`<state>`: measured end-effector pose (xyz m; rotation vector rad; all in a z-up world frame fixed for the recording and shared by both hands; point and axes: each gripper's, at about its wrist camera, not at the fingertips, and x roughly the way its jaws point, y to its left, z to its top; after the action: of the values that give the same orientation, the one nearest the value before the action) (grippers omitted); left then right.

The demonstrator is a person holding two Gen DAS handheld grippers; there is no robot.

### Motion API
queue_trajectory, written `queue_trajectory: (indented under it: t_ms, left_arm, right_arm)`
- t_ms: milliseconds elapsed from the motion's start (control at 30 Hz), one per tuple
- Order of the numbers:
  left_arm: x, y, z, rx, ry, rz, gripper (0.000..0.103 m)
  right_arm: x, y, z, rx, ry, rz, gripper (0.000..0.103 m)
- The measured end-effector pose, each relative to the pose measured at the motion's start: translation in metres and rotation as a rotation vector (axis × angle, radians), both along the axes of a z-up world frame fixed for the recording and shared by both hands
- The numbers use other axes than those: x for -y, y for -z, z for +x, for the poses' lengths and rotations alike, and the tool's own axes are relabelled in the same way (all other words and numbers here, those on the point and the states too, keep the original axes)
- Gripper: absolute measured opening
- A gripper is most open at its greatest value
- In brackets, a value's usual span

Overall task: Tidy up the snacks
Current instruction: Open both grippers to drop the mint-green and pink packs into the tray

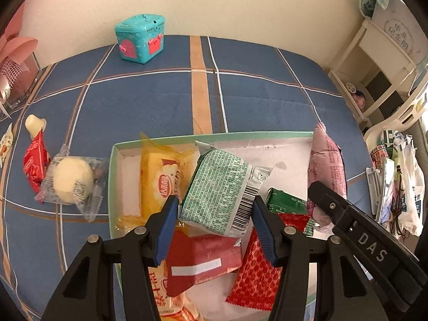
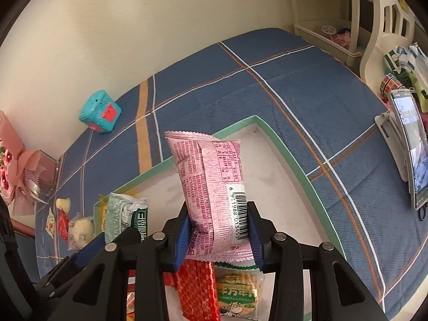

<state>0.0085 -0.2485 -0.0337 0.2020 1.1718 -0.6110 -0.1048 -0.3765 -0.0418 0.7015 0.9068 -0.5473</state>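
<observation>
My left gripper (image 1: pixel 215 203) is shut on a green-and-white snack packet (image 1: pixel 219 179), tilted above a shallow box with a green rim (image 1: pixel 214 136) and a white floor. Inside the box lie a yellow packet (image 1: pixel 160 176), a plain red packet (image 1: pixel 203 259), a patterned red packet (image 1: pixel 256 267) and a small green packet (image 1: pixel 286 203). My right gripper (image 2: pixel 218 214) is shut on a pink packet (image 2: pixel 206 165), barcode side up, over the right half of the box (image 2: pixel 281 144). The pink packet (image 1: pixel 326 160) also shows at the box's right edge in the left wrist view.
On the blue checked cloth left of the box lie a clear-wrapped pale bun (image 1: pixel 71 180), a red packet (image 1: pixel 33 165) and a pale sweet (image 1: pixel 34 125). A teal toy chest (image 1: pixel 140 38) stands by the wall. A phone on a stand (image 2: pixel 412 149) and a white shelf (image 1: pixel 379 53) are at the right.
</observation>
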Motion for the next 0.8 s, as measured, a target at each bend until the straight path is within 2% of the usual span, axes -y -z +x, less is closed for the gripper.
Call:
queue_trajectory:
  t_ms: [333,667,800]
  left_arm:
    - [-0.001,0.003,0.001,-0.013,-0.004,0.001,0.058]
    - [-0.015,-0.011,0.003,-0.021,-0.030,0.014,0.064]
    - [-0.029,-0.017,0.006,-0.026,-0.063,0.023,0.064]
  right_arm:
    - [0.002,0.005,0.001,-0.023,0.013,0.005,0.046]
    - [-0.003,-0.008,-0.006,-0.034,0.025,-0.022,0.068]
    - [-0.010,-0.016,-0.009,-0.039,0.018,-0.041,0.071]
